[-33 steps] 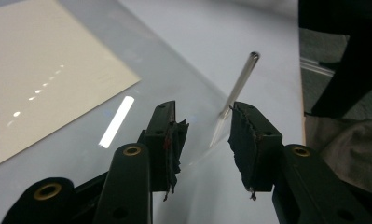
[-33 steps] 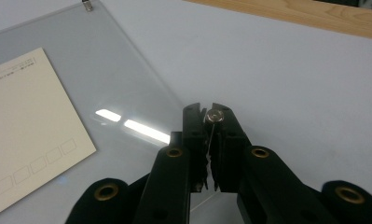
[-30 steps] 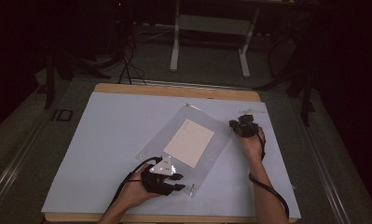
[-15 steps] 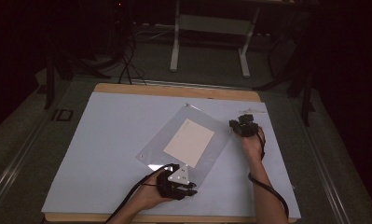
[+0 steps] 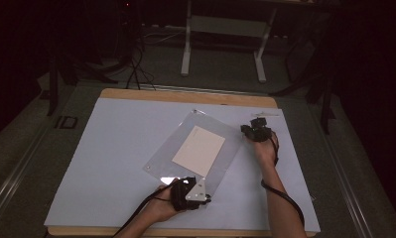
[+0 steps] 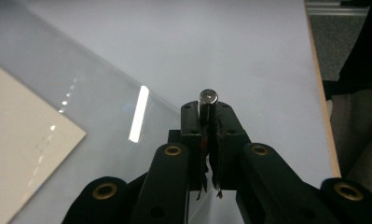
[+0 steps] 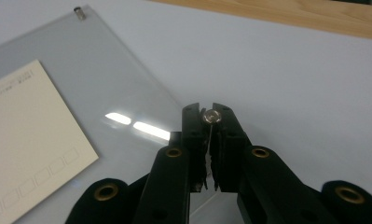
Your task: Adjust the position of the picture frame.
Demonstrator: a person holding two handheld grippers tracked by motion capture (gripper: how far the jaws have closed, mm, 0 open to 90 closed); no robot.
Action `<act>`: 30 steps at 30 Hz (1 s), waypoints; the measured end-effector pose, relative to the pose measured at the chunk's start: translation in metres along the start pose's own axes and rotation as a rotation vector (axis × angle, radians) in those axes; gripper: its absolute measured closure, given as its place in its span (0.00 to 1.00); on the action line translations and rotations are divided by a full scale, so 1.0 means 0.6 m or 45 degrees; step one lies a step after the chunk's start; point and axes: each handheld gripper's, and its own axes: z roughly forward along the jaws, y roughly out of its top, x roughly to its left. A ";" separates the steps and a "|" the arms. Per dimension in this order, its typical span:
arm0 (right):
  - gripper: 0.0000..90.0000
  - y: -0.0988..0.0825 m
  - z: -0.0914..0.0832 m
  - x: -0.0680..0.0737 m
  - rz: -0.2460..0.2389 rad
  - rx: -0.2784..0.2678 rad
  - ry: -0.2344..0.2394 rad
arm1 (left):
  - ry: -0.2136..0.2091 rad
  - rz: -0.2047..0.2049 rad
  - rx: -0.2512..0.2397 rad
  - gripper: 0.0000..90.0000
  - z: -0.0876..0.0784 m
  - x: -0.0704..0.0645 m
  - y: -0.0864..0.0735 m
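A clear acrylic sheet [image 5: 213, 131] lies tilted on the white mat, with a cream card [image 5: 199, 150] under it. Small metal studs stand at its corners, one at the far corner [image 7: 79, 12]. At the near corner my left gripper [image 6: 208, 106] has just been closing, and its jaws now pinch a metal stud [image 6: 208, 96]. In the high view that left gripper [image 5: 207, 199] sits by the front edge. My right gripper [image 7: 211, 115] is shut on the stud [image 7: 212, 116] at the sheet's right corner. The same right gripper [image 5: 245, 130] shows in the high view.
A white mat [image 5: 111, 148] covers the wooden table [image 5: 185, 95], whose edge shows at the far side. Cables trail from both grippers toward the front. A white stand's legs [image 5: 223, 44] stand on the dark floor beyond the table.
My left hand has slid to the right along the front of the mat to the sheet's near corner. The right hand and the sheet have stayed put.
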 end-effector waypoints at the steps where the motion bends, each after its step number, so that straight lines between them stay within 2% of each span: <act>1: 0.94 0.006 0.005 0.006 -0.008 0.000 0.010 | 0.004 0.001 0.001 0.94 -0.003 0.000 0.001; 4: 0.94 0.029 0.024 0.032 -0.033 0.002 0.041 | 0.003 -0.001 0.000 0.94 -0.011 -0.003 0.001; 9: 0.94 0.066 0.063 0.097 -0.101 0.009 0.138 | 0.001 0.007 0.018 0.95 -0.020 -0.014 0.001; 11: 0.93 0.078 0.082 0.129 -0.125 0.011 0.171 | 0.001 -0.007 0.003 0.95 -0.022 -0.014 0.000; 16: 0.93 0.105 0.130 0.205 -0.135 0.039 0.228 | 0.011 -0.041 -0.004 0.95 -0.030 -0.007 -0.006; 20: 0.93 0.119 0.154 0.254 -0.175 0.057 0.274 | 0.025 -0.066 -0.003 0.95 -0.028 -0.005 -0.008; 26: 0.93 0.132 0.175 0.303 -0.210 0.069 0.299 | 0.012 -0.094 -0.025 0.95 -0.015 0.009 -0.008; 28: 0.93 0.130 0.183 0.313 -0.216 0.090 0.296 | 0.000 -0.100 -0.009 0.95 -0.005 0.012 -0.014; 30: 0.94 0.127 0.187 0.317 -0.227 0.106 0.284 | -0.003 -0.108 -0.023 0.95 -0.002 0.012 -0.017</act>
